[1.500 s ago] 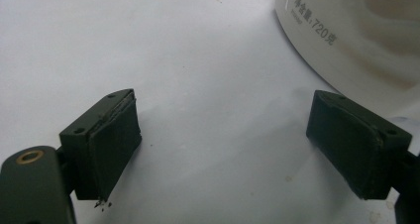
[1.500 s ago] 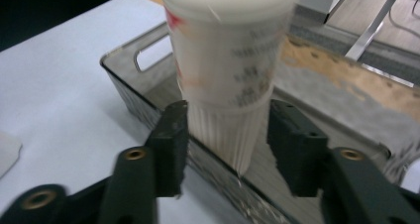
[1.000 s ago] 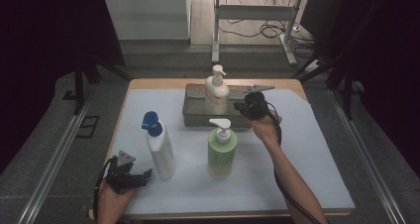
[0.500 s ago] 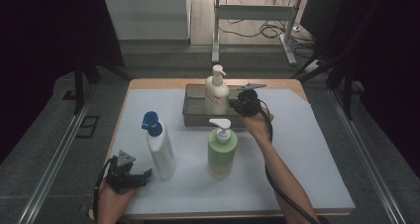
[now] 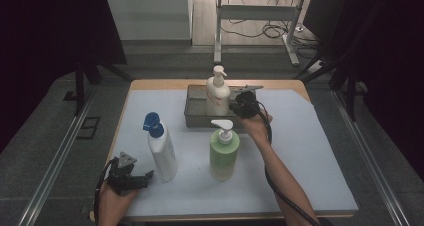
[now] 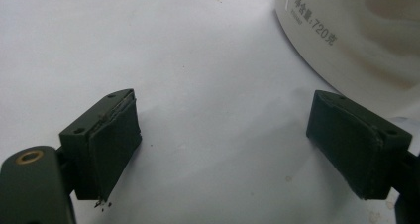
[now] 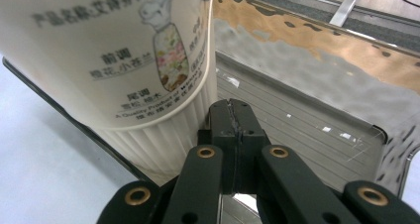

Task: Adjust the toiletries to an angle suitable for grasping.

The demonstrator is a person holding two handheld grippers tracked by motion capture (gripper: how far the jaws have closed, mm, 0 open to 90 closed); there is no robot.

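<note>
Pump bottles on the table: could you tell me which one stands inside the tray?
The cream bottle with the white pump, beside the right tool; the other two stand on the mat.

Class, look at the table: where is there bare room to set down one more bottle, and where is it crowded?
Free: the white mat right of the green pump bottle, and its left strip beside the grey metal tray. Crowded: the tray's end where the right gripper meets the white pump bottle.

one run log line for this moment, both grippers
left gripper: open, resting on table | right gripper: shut, empty, beside cream pump bottle in grey tray
</note>
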